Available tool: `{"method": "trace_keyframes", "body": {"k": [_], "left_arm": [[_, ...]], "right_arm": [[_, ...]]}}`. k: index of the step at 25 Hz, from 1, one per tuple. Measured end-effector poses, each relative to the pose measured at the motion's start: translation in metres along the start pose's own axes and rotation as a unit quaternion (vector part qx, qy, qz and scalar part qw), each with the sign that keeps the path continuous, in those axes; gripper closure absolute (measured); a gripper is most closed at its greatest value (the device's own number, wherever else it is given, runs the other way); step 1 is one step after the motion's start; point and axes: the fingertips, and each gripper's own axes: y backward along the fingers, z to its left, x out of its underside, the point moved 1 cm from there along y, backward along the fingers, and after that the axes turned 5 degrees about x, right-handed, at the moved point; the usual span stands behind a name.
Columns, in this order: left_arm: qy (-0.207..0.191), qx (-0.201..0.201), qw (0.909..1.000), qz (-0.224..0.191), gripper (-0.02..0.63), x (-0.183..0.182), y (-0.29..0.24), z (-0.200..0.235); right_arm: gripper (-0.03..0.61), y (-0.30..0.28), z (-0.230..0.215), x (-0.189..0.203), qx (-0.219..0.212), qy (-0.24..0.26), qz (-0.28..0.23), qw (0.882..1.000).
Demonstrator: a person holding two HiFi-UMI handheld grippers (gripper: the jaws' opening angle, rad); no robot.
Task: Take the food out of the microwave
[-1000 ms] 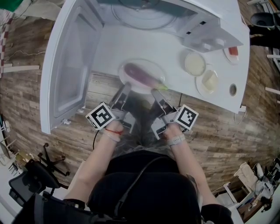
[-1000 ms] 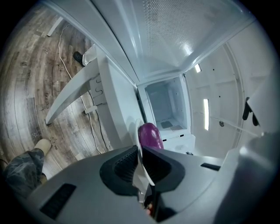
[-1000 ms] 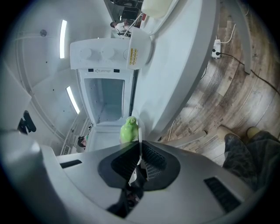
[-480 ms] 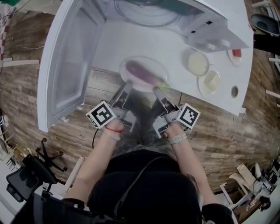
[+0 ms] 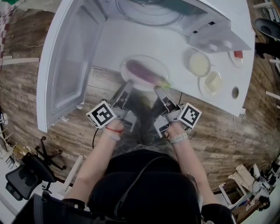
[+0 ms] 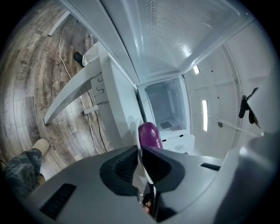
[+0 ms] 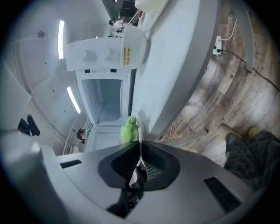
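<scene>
A clear glass plate (image 5: 131, 62) carries a purple eggplant (image 5: 143, 73) with a green stem. It is over the near edge of the white table (image 5: 131, 41), in front of the open microwave (image 5: 151, 11). My left gripper (image 5: 127, 84) is shut on the plate's near left rim. My right gripper (image 5: 157, 89) is shut on the near right rim. In the left gripper view the plate rim (image 6: 139, 153) runs edge-on between the dark pads of the left gripper (image 6: 141, 165), with the eggplant (image 6: 148, 133) just beyond. The right gripper view has the rim (image 7: 140, 146) clamped in the right gripper (image 7: 140, 165), the green stem (image 7: 129, 129) behind it.
The microwave door (image 5: 70, 61) hangs wide open at the left. To the right on the table are a cream-filled dish (image 5: 199, 64), a dish with a pale block (image 5: 212, 82), a plate with something red (image 5: 236, 55) and a small cup (image 5: 235, 92). An office chair (image 5: 30, 175) stands on the wooden floor.
</scene>
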Motion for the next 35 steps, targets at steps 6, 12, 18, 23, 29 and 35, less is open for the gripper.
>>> {"method": "trace_keyframes", "body": {"k": [6,12,18,23,29,35], "left_arm": [[-0.020,0.015,0.9990,0.037,0.574,0.005,-0.006,-0.004],[-0.016,0.019,0.9983,0.053,0.569,0.010,-0.005,-0.003],[0.001,0.032,0.9976,0.062,0.568,0.014,-0.004,-0.004],[0.023,0.047,0.9959,0.074,0.568,0.017,-0.004,-0.005],[0.050,0.064,0.9936,0.079,0.568,0.019,-0.003,-0.009],[0.063,0.081,0.9900,0.097,0.569,0.030,-0.002,-0.012]], "right_arm": [[0.546,-0.001,-0.001,-0.003,-0.002,-0.006,-0.005,1.000],[0.546,-0.001,0.000,-0.004,-0.003,-0.007,-0.007,1.000],[0.546,-0.001,0.000,-0.005,-0.004,-0.009,-0.009,1.000],[0.546,-0.002,0.000,-0.005,-0.005,-0.007,-0.008,1.000],[0.546,-0.001,0.000,-0.005,-0.005,-0.011,-0.009,1.000],[0.546,-0.001,0.000,-0.005,-0.004,-0.006,-0.007,1.000]]}}
